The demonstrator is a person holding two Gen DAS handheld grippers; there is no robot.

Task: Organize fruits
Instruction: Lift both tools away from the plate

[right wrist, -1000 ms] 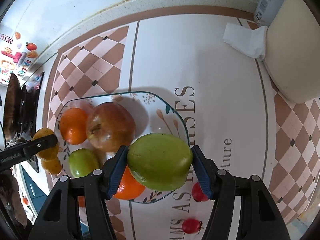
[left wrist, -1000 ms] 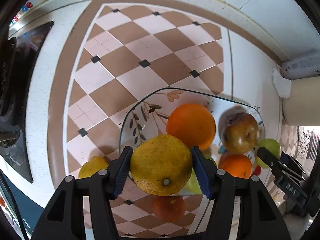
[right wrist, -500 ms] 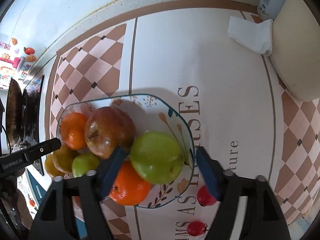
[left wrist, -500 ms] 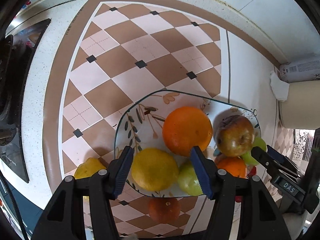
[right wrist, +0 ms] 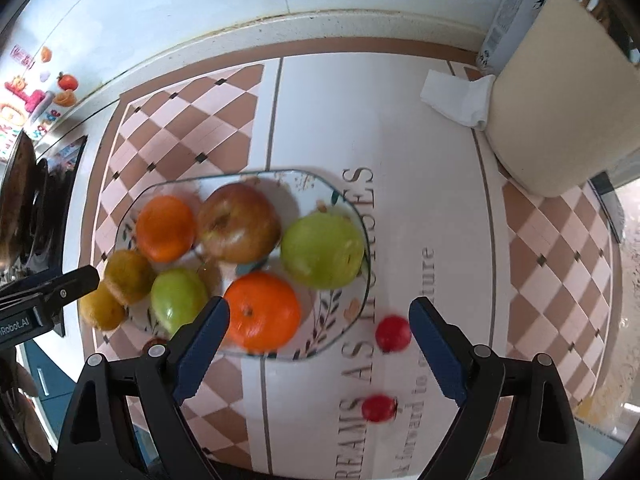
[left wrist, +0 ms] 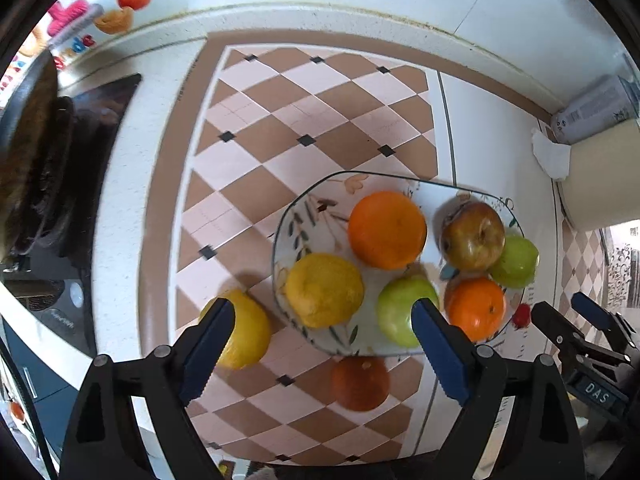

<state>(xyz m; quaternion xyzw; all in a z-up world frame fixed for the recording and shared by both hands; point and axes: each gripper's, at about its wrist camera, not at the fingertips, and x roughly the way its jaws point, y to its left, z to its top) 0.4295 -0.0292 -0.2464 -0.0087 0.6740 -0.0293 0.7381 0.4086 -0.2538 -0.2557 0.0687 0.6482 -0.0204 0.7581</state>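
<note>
Now both the left gripper (left wrist: 323, 330) and right gripper (right wrist: 319, 329) gape wide and empty above the fruit-laden plate (left wrist: 310, 208).

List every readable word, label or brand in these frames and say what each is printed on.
"DAS" – label on the right gripper, seen from the left wrist view.
"Robot.AI" – label on the left gripper; its start is cut off.
"REAMS AS" and "ture" – print on the table mat, partly hidden by the plate.
Box by the wall: print too small to read.
Wall stickers: letters too blurred to read.
</note>
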